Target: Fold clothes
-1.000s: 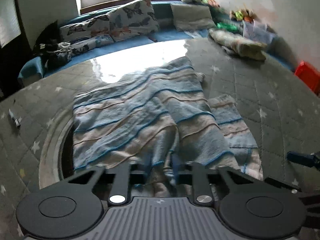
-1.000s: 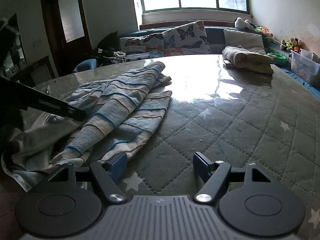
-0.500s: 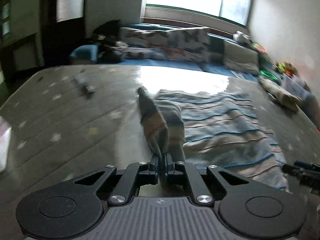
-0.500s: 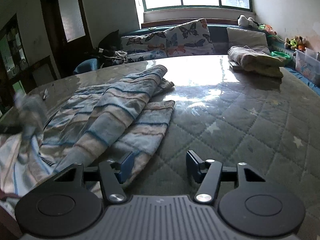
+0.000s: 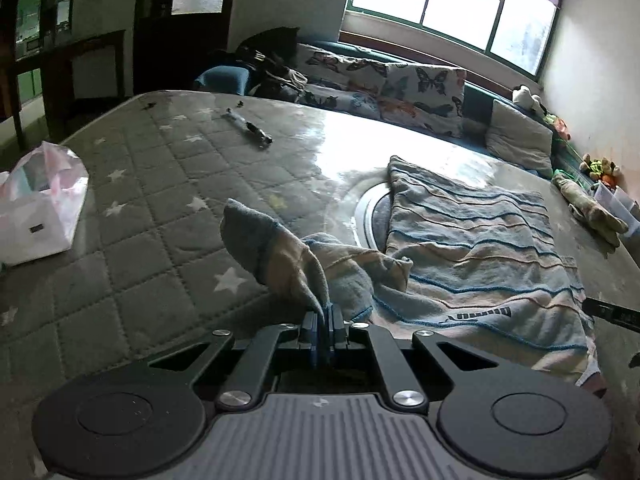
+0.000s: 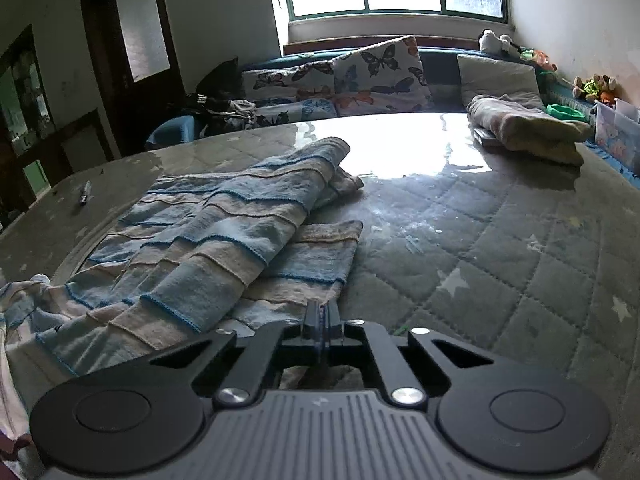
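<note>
On the quilted star-print table cover (image 6: 500,264), the striped blue-and-beige garment (image 6: 224,232) lies spread with one sleeve folded across its body. Your left gripper (image 5: 325,316) is clamped tight on a sleeve end (image 5: 276,252), lifted clear of the cover beside the garment. Your right gripper (image 6: 323,312) is closed with its fingertips at the garment's near edge; whether fabric is pinched there cannot be told. A pen (image 5: 248,126) lies well beyond the garment.
</note>
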A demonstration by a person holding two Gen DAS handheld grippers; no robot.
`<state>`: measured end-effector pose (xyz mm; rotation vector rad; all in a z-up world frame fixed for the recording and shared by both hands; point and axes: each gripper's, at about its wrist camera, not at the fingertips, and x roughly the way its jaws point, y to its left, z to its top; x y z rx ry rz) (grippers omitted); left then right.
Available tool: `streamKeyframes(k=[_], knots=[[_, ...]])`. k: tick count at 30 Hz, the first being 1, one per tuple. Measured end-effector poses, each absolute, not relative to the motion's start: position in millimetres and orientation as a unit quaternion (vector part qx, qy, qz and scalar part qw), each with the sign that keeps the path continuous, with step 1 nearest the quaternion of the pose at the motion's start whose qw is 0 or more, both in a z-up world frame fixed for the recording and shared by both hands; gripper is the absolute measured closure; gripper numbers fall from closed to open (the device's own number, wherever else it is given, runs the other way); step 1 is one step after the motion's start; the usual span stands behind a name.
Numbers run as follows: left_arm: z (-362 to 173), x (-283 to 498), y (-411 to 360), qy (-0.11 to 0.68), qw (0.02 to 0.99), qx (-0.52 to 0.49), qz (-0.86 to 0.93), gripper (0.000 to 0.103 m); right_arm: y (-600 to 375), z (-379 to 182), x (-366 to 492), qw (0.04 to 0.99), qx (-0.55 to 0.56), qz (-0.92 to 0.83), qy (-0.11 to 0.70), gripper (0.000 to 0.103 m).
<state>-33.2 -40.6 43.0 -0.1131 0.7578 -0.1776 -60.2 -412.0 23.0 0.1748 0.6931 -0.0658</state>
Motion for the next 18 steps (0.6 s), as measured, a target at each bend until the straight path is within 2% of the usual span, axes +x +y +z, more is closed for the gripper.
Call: streamKeyframes(k=[10, 18], knots=[[45.3, -62.0, -25.0, 0.373, 0.923, -0.057, -0.074, 0.098, -418.3, 60.8, -131.5, 0.958, 0.077, -0.047, 0.271, 0.102], [40.8, -90.4, -10.1, 0.389, 0.917, -0.056, -0.065, 0.098, -429.8, 63.6, -199.0, 0.950, 0.076, -0.085, 0.292, 0.102]])
